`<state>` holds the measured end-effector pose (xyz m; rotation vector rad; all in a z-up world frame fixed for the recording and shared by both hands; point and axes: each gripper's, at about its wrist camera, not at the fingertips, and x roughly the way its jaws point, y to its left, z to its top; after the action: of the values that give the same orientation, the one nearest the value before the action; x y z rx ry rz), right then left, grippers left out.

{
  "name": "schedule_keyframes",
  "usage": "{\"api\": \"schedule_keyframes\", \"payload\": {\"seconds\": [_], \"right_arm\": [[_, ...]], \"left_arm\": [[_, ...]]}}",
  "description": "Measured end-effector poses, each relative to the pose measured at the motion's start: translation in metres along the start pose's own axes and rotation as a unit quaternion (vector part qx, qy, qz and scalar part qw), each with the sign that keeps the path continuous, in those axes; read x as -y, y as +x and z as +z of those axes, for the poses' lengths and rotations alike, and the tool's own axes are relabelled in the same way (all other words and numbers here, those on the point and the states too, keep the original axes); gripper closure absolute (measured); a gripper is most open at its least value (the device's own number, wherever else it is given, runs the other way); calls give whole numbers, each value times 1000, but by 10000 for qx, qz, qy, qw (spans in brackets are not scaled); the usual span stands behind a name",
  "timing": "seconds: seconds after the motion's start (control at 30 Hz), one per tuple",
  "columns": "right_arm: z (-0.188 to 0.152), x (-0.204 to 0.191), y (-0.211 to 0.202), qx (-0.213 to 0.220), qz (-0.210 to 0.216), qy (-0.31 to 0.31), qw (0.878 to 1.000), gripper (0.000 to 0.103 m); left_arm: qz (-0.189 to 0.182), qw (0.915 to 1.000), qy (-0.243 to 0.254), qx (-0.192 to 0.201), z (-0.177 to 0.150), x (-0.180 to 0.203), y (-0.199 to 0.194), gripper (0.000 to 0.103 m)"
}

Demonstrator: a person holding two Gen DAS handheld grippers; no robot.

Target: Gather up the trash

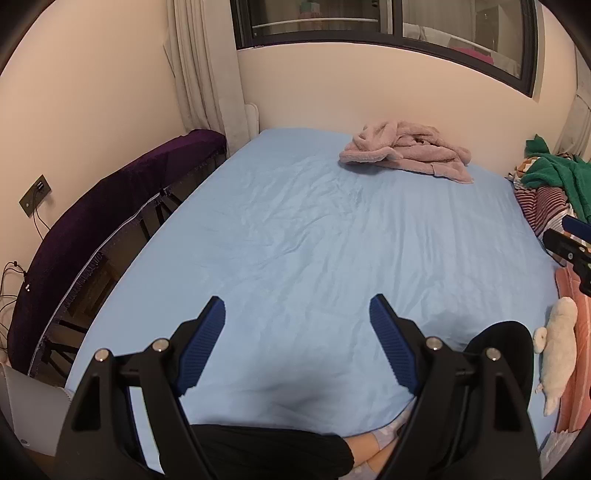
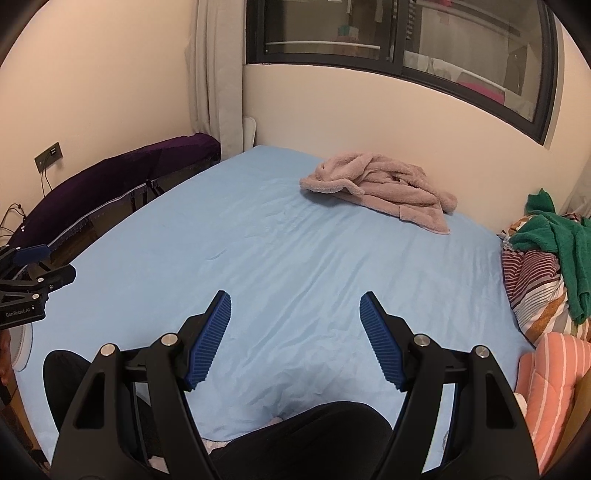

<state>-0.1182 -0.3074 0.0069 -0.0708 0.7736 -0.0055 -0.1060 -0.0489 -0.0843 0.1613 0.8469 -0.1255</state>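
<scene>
A bed with a wrinkled light-blue sheet [image 1: 295, 240] fills the room, with a pink fleece robe [image 1: 406, 155] crumpled at its far side under the window [image 1: 388, 26] and striped bedding [image 2: 535, 288] heaped at right. The left gripper [image 1: 297, 314] and right gripper [image 2: 295, 310] hover over the near sheet, jaws spread and empty. I cannot tell any trash anywhere on the bed.

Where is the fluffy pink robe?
The pink robe lies crumpled at the bed's far end, below the window, in both views.

Left claw [image 1: 297, 308] open over blue bed sheet [image 1: 295, 236], pink robe [image 1: 406, 155] near wall
</scene>
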Motion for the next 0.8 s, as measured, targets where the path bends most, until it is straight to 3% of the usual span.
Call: {"api": "schedule_keyframes", "payload": {"seconds": [0.8], "right_arm": [[3, -36, 12, 62, 72, 196, 9998, 31]], "left_arm": [[-5, 9998, -188, -7, 0, 7, 2, 23]]}}
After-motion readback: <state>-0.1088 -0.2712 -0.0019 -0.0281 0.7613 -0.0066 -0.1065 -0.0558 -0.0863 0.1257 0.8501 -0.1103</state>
